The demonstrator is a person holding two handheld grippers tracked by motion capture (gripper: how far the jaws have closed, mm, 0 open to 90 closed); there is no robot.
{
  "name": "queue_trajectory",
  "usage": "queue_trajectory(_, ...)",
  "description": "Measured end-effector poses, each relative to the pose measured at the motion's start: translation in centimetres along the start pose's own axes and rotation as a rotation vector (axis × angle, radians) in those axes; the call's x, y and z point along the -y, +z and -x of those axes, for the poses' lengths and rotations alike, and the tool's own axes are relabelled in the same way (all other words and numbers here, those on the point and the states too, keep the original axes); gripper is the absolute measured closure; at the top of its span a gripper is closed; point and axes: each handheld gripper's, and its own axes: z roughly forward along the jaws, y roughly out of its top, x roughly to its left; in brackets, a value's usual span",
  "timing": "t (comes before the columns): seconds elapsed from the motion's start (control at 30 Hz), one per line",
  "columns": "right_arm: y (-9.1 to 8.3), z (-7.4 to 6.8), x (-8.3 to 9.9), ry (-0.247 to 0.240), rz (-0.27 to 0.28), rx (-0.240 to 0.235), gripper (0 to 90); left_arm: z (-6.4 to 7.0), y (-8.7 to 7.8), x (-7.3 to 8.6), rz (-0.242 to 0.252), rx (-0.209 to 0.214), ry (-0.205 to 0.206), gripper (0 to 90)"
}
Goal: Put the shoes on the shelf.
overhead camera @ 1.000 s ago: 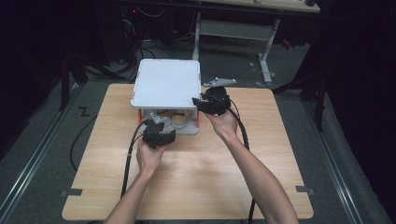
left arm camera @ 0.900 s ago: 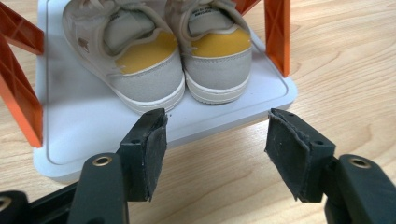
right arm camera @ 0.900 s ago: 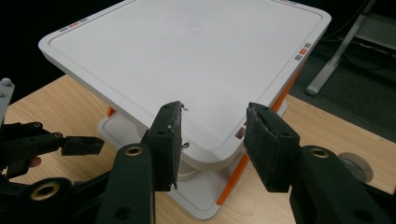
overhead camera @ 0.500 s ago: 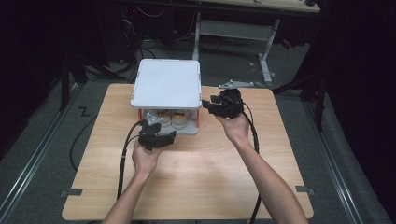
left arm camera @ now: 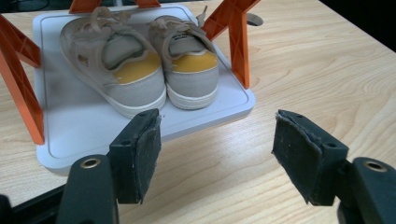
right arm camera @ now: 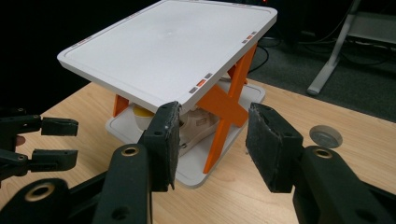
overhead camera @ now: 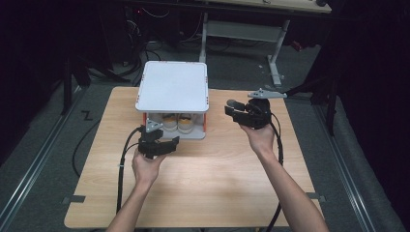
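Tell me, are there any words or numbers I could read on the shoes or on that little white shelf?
No text here can be read.
Shoes: small dark marks on the tongue of one, too blurred to read.
Shelf top: small grey and orange marks along its edges, coloured blocks and not letters.
Left gripper and right gripper: no writing on the pads.

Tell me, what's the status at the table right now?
Left gripper open, empty, facing shoes on lower shelf. Right gripper open beside rack. Orange struts flank shoes; front clear.
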Motion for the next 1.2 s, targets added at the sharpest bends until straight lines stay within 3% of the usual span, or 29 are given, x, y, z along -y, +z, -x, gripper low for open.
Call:
queue_trajectory(0.27, -2.5, 0.6, 0.9, 0.009, 0.057, -0.017, 52.9, 0.1, -1.3, 0.2, 0.04, 0.024, -0.011, 29.9)
queue_trajectory(0.43, -4.3, 1.3, 2.2, 0.017, 0.099, 0.007, 50.2, -0.1, -1.7, 0.6, 0.038, 0.02, 0.003, 29.8)
queue_trajectory(0.73, -5.7, 2.6, 4.0, 0.049, 0.082, 0.001, 50.9, -0.4, -2.6, 2.1, 0.031, 0.019, 0.006, 29.2)
queue_trajectory(0.97, -6.9, 3.3, 5.4, 0.066, 0.075, -0.01, 50.2, 0.0, -3.4, 3.3, 0.012, 0.004, 0.034, 27.9)
queue_trajectory(1.2, -8.0, 4.0, 7.8, 0.086, 0.073, 0.007, 48.9, -0.4, -4.0, 4.2, 0.02, 0.013, 0.007, 27.5)
